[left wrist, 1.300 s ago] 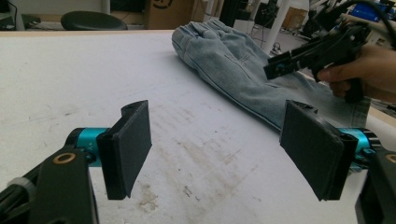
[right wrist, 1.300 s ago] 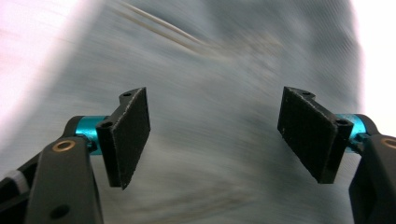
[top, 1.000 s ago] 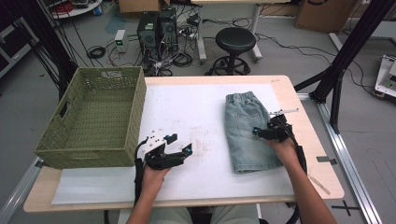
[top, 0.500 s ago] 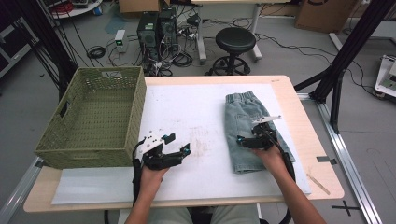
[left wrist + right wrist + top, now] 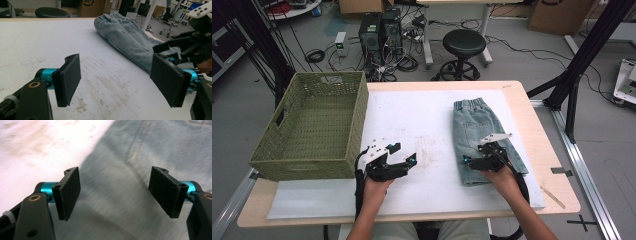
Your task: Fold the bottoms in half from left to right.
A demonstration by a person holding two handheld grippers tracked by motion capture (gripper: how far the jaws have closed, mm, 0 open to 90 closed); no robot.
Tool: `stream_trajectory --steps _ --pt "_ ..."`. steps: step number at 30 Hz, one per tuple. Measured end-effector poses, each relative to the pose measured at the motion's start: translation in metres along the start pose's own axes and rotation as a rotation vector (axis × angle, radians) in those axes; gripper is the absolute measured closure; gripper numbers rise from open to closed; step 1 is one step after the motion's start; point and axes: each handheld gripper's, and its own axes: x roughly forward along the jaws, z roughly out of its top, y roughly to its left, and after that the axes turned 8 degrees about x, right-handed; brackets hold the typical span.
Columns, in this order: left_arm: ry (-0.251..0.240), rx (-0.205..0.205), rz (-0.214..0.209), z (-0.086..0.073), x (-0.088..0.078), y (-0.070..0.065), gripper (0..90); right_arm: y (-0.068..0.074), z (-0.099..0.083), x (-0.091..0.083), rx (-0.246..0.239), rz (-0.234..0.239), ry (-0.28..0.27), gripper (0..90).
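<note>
— Where were the denim shorts?

— Folded flat on the white sheet that covered the desk, right of centre, waistband at the far end and hem toward the person.

— And the right tool?

— Low over the near left part of the shorts, just above the hem. In the right gripper view its jaws stood wide apart with only blurred denim between them; nothing was gripped. Whether the pads touched the cloth, I could not tell.

— The left tool?

— Also spread open and empty, over bare, stained sheet near the front of the desk, well left of the shorts. In the left gripper view it pointed across the sheet toward the shorts, with the other tool at the right edge.

— Anything else on the desk?

— A green woven basket at the far left, just beside the left tool's hand. A black stool stood on the floor beyond the desk.
</note>
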Motion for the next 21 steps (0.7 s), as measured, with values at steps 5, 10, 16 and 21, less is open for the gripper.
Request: stream_trajectory --steps 5,10,16,21 --pt "0.000 0.003 -0.005 0.001 0.001 -0.002 24.9 0.005 -0.015 0.006 -0.023 -0.028 0.013 25.0" --pt "0.001 0.006 -0.006 0.002 0.002 -0.003 24.9 0.008 -0.017 -0.005 -0.007 0.028 0.001 25.8" --pt "0.003 0.008 -0.010 0.003 0.004 -0.005 25.0 0.010 -0.026 -0.007 -0.042 0.014 0.032 26.1" --pt "0.004 0.005 -0.010 0.003 0.005 -0.005 24.9 0.015 -0.034 -0.013 -0.050 0.053 0.041 28.2"
